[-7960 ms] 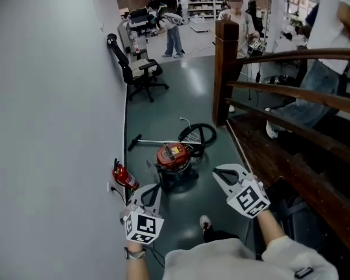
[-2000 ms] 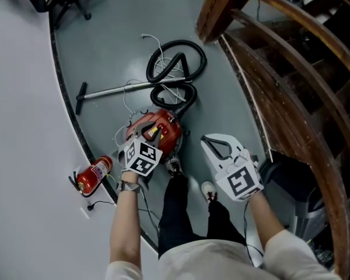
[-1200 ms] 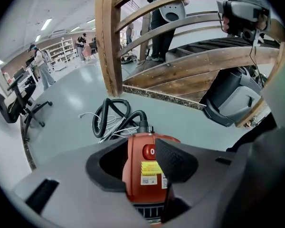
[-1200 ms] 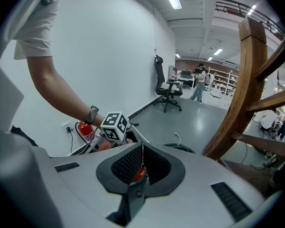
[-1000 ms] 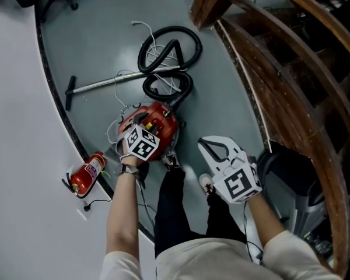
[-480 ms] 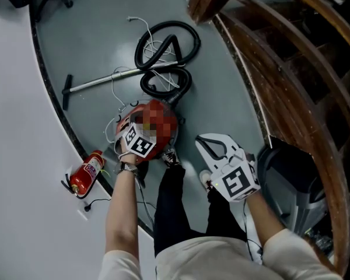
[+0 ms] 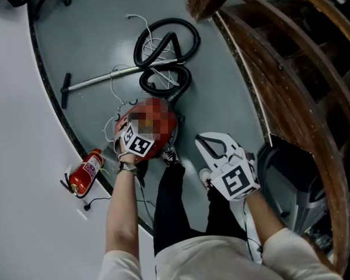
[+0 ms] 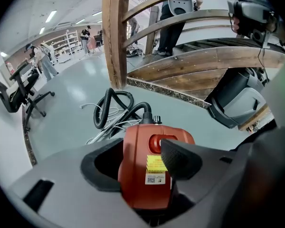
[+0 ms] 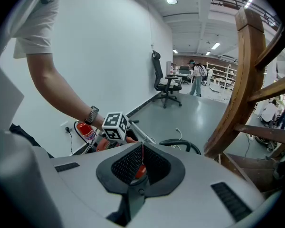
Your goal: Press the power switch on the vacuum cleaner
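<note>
**Red vacuum upright on the floor, switch on its top face**

I see the red plastic canister vacuum cleaner (image 8: 137,175) standing upright on the grey-green floor (image 7: 221,92). Its rounded power switch (image 8: 155,144), red like the shell, sits in an oval recess on the top face. I cannot tell whether it is pressed in. A yellow label (image 8: 156,164) lies just below the switch. A black ribbed hose (image 8: 145,109) leaves the body's far side and lies coiled in loops on the floor.

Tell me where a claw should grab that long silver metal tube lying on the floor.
Probably the bare stretch of the long silver metal tube, from above, claw across it: it lies flat, and there it is clear of the coiled black hose.
</note>
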`<state>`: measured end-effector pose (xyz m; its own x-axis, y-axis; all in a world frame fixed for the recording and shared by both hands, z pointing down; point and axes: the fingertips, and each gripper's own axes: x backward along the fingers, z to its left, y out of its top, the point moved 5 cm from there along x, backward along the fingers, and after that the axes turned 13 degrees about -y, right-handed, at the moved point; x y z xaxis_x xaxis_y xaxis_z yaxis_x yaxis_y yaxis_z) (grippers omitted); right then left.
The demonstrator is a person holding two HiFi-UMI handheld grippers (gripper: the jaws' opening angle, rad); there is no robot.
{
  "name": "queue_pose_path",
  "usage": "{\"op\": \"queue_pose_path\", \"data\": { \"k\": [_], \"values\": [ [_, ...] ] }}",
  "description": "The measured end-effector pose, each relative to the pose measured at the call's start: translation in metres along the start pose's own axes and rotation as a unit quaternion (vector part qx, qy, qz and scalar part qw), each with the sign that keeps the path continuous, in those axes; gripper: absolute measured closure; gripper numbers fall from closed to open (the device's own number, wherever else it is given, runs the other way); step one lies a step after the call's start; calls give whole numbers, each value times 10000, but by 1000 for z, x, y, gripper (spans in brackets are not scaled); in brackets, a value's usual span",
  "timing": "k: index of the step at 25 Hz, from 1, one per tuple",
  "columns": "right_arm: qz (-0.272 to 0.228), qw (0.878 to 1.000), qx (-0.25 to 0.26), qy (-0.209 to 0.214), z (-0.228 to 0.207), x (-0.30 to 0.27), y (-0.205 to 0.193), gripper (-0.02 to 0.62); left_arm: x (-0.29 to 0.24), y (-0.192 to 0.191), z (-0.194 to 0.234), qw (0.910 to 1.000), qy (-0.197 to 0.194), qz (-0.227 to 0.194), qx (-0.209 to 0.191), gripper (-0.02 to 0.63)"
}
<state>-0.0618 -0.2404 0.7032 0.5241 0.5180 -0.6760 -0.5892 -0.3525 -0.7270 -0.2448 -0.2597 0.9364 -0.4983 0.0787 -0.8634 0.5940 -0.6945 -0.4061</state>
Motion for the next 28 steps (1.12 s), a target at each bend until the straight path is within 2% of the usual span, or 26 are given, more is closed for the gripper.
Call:
{"op": "queue_pose_path", "data": {
  "k": [11,16,28],
  "values": [
    [-24,10000,-17,-50,-3,-3,-1,566,-1,-3,4,9995,124,-220,200,325],
    [-10,10000,-30,-44,-5,-4,-1,566,-1,-3,3,9991,325,-218,150,327],
    [7,10000,-15,0,-2,-5,-4,566,-2,-4,4,9992,330,-117,190,327]
  ]
}}
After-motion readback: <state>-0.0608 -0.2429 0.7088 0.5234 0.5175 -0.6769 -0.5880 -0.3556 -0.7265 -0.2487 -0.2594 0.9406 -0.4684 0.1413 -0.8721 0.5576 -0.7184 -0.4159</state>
